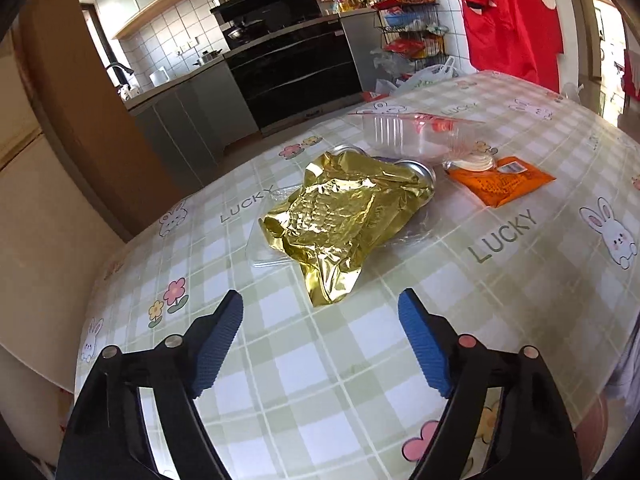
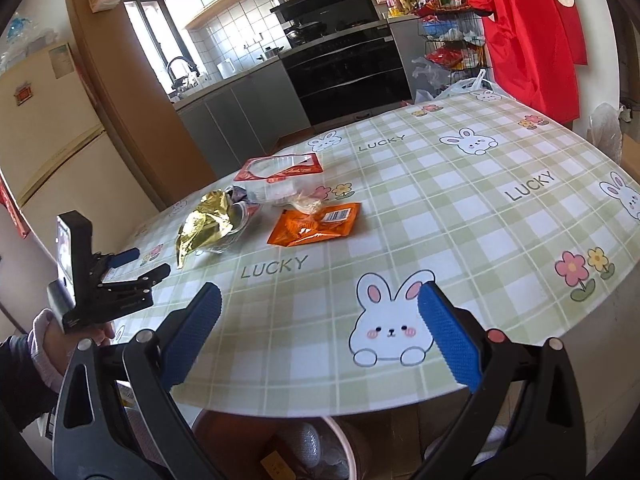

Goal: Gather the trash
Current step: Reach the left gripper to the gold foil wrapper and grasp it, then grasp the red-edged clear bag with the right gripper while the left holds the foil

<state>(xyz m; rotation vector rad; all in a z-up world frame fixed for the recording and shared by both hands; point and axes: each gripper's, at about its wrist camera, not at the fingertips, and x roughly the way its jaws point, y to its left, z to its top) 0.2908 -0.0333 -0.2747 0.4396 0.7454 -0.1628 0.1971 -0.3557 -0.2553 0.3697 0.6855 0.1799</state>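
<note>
A crumpled gold foil wrapper (image 1: 340,216) lies on the checked tablecloth (image 1: 280,360), over a clear plastic tray (image 1: 264,254) and silver cans (image 1: 420,170). Behind it sit a clear plastic container with a red rim (image 1: 412,132) and an orange packet (image 1: 500,180) with a pale wad (image 1: 472,162) on it. My left gripper (image 1: 320,308) is open, just short of the foil; it also shows in the right wrist view (image 2: 140,262). My right gripper (image 2: 320,300) is open and empty over the table's near edge, well back from the foil (image 2: 204,224), orange packet (image 2: 316,226) and container (image 2: 280,178).
A pink-rimmed bin (image 2: 312,452) stands under the table's near edge (image 2: 320,410). A fridge (image 2: 52,152) is at the left, kitchen counters and a black oven (image 2: 348,76) behind, a wire rack (image 2: 456,40) and red cloth (image 2: 532,32) at the back right.
</note>
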